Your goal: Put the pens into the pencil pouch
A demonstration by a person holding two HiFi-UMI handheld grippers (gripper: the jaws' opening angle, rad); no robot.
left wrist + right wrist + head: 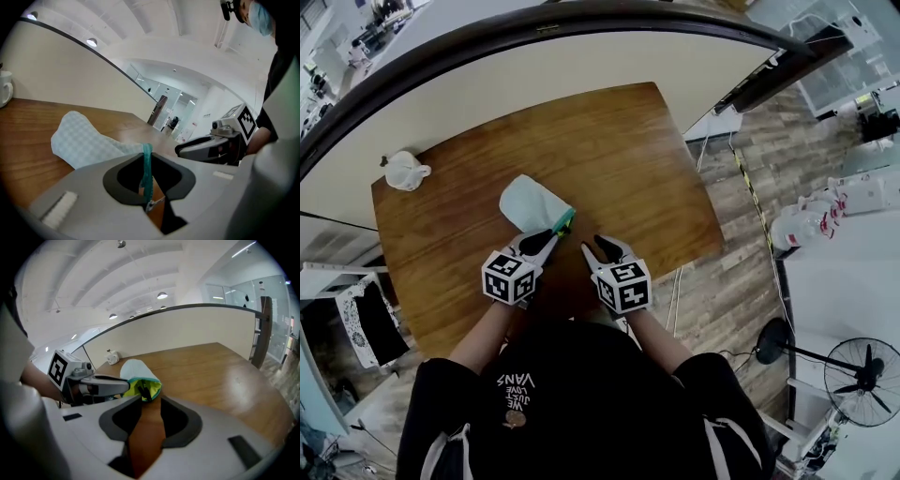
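The pale green pencil pouch [531,201] lies on the wooden table [619,150], its open mouth toward me. My left gripper [547,236] is shut on the teal zipper edge [147,164] of the pouch's mouth and holds it up. In the right gripper view the mouth shows a yellow lining [136,386] with the dark ends of pens [144,393] inside. My right gripper [600,247] stands just right of the mouth, jaws open with only bare table between them. The left gripper [105,385] appears in the right gripper view, and the right gripper [206,147] in the left one.
A white mug [403,171] stands at the table's far left corner. A curved white wall [581,66] runs behind the table. On the floor to the right stand a fan [862,366] and white equipment [806,220].
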